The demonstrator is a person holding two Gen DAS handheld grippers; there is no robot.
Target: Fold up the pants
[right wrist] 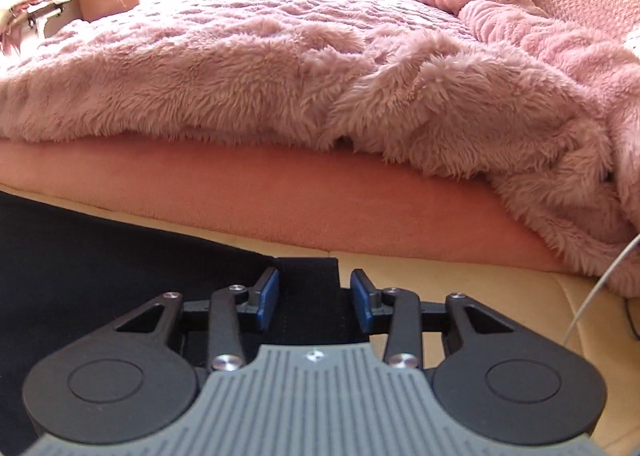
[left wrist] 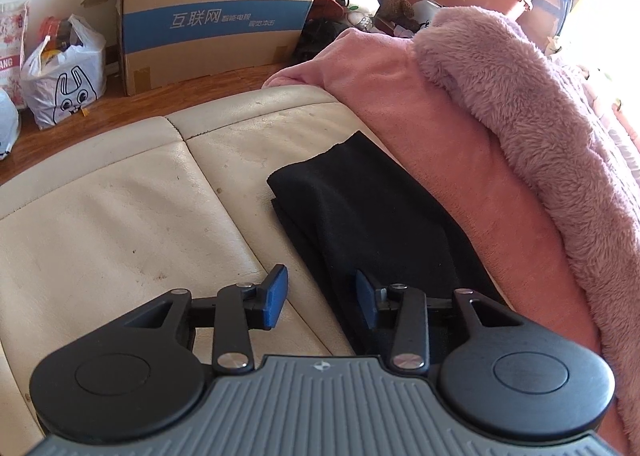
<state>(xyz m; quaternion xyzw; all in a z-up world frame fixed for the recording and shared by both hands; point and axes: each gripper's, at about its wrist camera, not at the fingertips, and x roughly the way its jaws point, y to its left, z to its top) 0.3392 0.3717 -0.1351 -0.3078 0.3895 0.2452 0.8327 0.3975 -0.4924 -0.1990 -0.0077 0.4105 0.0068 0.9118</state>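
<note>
Two claws stood spread, pinching nothing: left gripper [left wrist: 322,298] beside the lengthwise-folded black pants [left wrist: 360,200], right gripper [right wrist: 314,298] over their waistband end; cross folds seemed left.

Both wrist views low, angled down (sharing pants [left wrist: 360,208]).

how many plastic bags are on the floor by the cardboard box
2 for sure: a white bag with a cartoon rabbit left of the cardboard box, and another white one cut off at the picture's left edge. More may be hidden.
</note>
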